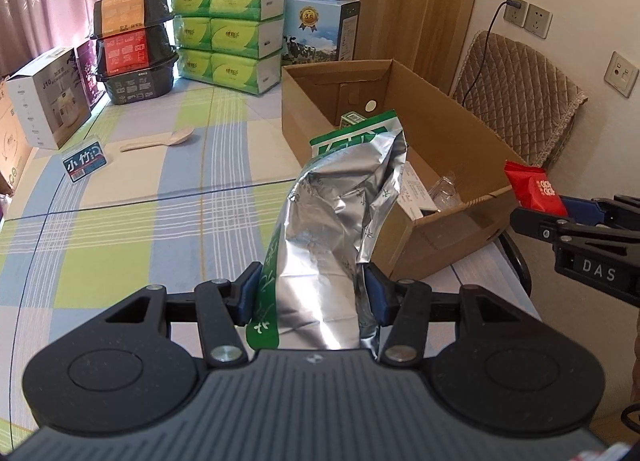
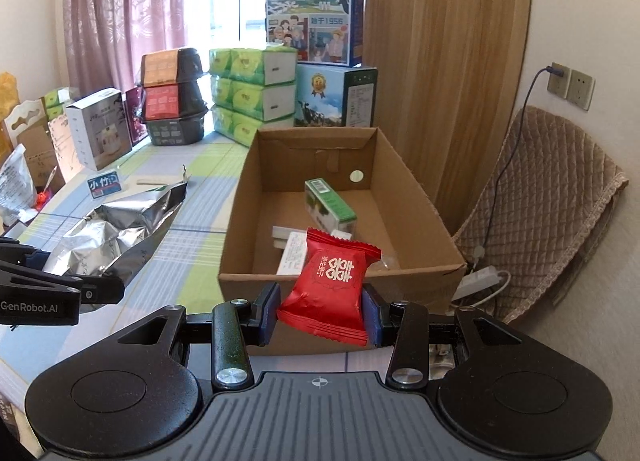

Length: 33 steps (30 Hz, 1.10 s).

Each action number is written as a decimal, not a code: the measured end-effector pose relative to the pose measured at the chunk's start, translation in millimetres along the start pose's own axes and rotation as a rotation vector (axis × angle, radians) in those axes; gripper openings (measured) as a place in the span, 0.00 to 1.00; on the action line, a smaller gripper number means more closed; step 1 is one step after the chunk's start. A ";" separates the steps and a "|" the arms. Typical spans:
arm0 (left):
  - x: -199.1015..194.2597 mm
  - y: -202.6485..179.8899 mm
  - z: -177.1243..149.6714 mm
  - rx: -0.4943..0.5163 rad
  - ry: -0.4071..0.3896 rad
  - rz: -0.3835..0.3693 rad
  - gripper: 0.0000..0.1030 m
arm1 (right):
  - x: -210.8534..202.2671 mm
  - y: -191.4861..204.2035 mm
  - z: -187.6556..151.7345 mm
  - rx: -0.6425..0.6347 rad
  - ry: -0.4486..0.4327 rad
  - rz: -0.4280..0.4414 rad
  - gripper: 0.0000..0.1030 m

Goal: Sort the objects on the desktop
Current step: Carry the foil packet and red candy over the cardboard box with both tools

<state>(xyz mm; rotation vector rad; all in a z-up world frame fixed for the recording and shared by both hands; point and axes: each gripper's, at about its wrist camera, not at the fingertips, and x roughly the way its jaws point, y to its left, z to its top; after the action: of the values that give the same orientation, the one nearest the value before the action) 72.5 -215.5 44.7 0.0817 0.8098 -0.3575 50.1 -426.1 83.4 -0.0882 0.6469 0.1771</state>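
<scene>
Where checked tablecloth (image 1: 120,229) meets wall, cardboard box (image 2: 420,229), padded chair (image 2: 560,197), curtains (image 2: 120,13).

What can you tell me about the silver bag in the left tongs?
The silver bag is crinkled foil with a green printed strip down one side and a green and white top. It looks partly emptied and creased. The left tongs pinch its lower part between blue pads, holding it above the checked tablecloth, just left of the cardboard box.

Box (image 1: 440,229) contents partly behind pouch (image 1: 336,229)
</scene>
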 end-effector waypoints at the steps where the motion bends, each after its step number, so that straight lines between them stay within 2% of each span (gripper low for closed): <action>1: 0.7 -1.6 1.7 0.002 -0.002 -0.003 0.47 | 0.1 -1.7 0.5 0.001 -0.001 -0.003 0.39; 11: 9.3 -21.4 20.2 0.004 -0.015 -0.040 0.47 | 3.9 -19.0 10.3 0.000 -0.006 -0.022 0.39; 20: 21.8 -41.5 44.1 0.008 -0.032 -0.076 0.47 | 17.7 -36.0 32.8 -0.021 -0.012 -0.034 0.39; 33: 61.3 -49.9 74.2 -0.049 -0.010 -0.111 0.47 | 54.0 -53.5 53.2 -0.039 0.005 -0.035 0.39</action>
<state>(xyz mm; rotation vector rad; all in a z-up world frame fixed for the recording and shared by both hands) 145.7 -294.8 55.0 -0.0104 0.8146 -0.4424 134.0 -463.9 94.4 -0.1373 0.6469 0.1557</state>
